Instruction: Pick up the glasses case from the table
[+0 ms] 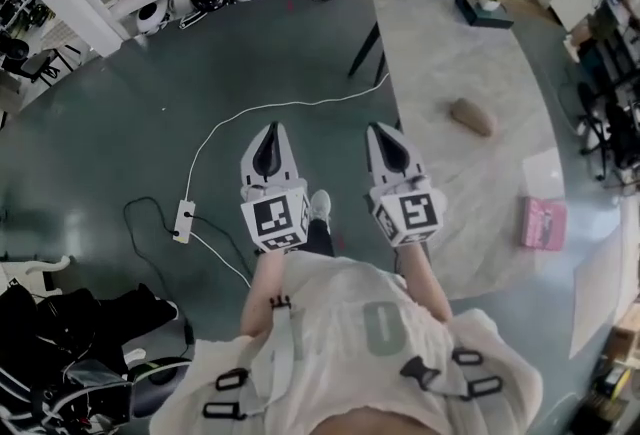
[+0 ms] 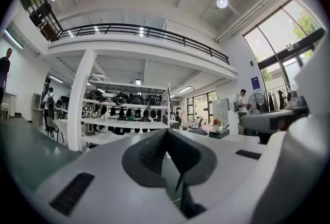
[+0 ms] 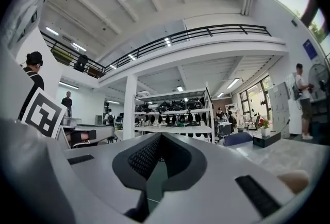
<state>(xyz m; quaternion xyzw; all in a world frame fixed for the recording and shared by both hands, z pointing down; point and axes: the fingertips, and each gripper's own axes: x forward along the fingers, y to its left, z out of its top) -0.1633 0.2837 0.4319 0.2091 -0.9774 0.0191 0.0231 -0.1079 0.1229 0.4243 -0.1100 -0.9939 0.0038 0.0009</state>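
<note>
With both pairs of jaws pressed together and nothing between them, you're empty-handed right now: left tongs [image 1: 271, 131] closed tip to tip, right tongs [image 1: 386, 131] the same, both held level and side by side out in front of you. The left pair hangs over the floor [image 1: 120, 123], near the white cable [image 1: 255, 110]. The right pair sits just at the near edge of the table [image 1: 440, 43]. The case [image 1: 472, 116] lies out on that table, ahead and to the right of the right tongs and apart from them. It's a tan, rounded, oblong lump lying flat, with bare top all round it. Farther out there's a pink pack [image 1: 543, 223] on the right and a planter [image 1: 487, 1] at the far end, neither crowding it. My read is that the case will be light and fairly stiff, but that domed, smooth-looking skin could squirt out of a pinch taken at the ends. The right tongs look like your natural pick, and you'll have to spread them first. Take it across the narrow waist at mid-length, pads on the two long sides, low enough to sit under the bulge. Hard shell or soft, I can't tell from here, so squeeze gently.
</note>
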